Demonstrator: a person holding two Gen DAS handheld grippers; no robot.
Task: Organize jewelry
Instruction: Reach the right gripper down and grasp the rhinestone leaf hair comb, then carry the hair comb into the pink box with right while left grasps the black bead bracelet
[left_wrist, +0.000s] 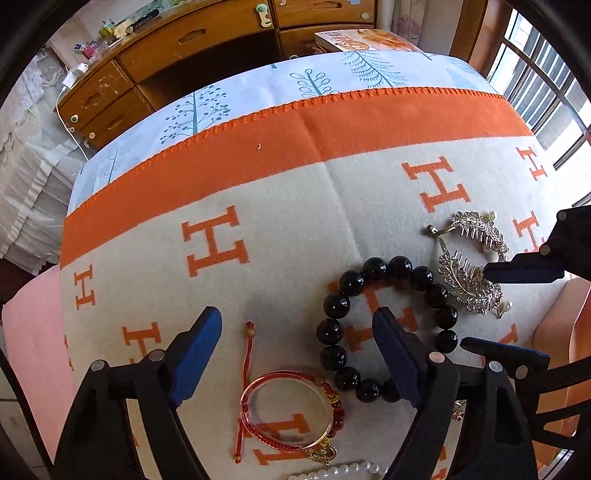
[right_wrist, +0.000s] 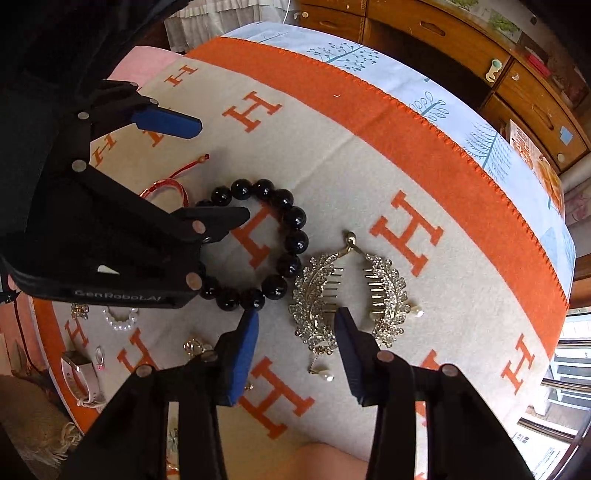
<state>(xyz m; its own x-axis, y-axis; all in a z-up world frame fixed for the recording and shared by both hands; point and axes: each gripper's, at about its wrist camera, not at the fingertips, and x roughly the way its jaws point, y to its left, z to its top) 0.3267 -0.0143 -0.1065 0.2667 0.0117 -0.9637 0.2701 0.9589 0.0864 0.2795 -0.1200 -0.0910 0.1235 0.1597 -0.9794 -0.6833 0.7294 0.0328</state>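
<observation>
Jewelry lies on a beige blanket (left_wrist: 280, 206) with orange H letters. My left gripper (left_wrist: 295, 325) is open and points down. A red cord bracelet with a clear bangle (left_wrist: 291, 417) lies between its fingers, and its right finger stands inside the black bead bracelet (left_wrist: 349, 282). My right gripper (right_wrist: 298, 315) is open over a rhinestone leaf hair clip (right_wrist: 388, 288). The clip's left leaf lies between its fingers; the pads do not visibly press on it. In the right wrist view the left gripper (right_wrist: 219, 170) stands over the black bead bracelet (right_wrist: 295, 218).
A pearl bracelet (right_wrist: 120, 319), a pink-strapped watch (right_wrist: 79, 376) and small gold pieces (right_wrist: 194, 347) lie near the blanket's front edge. Behind the bed stands a wooden dresser (left_wrist: 147, 66). A window (left_wrist: 546, 92) is at the right.
</observation>
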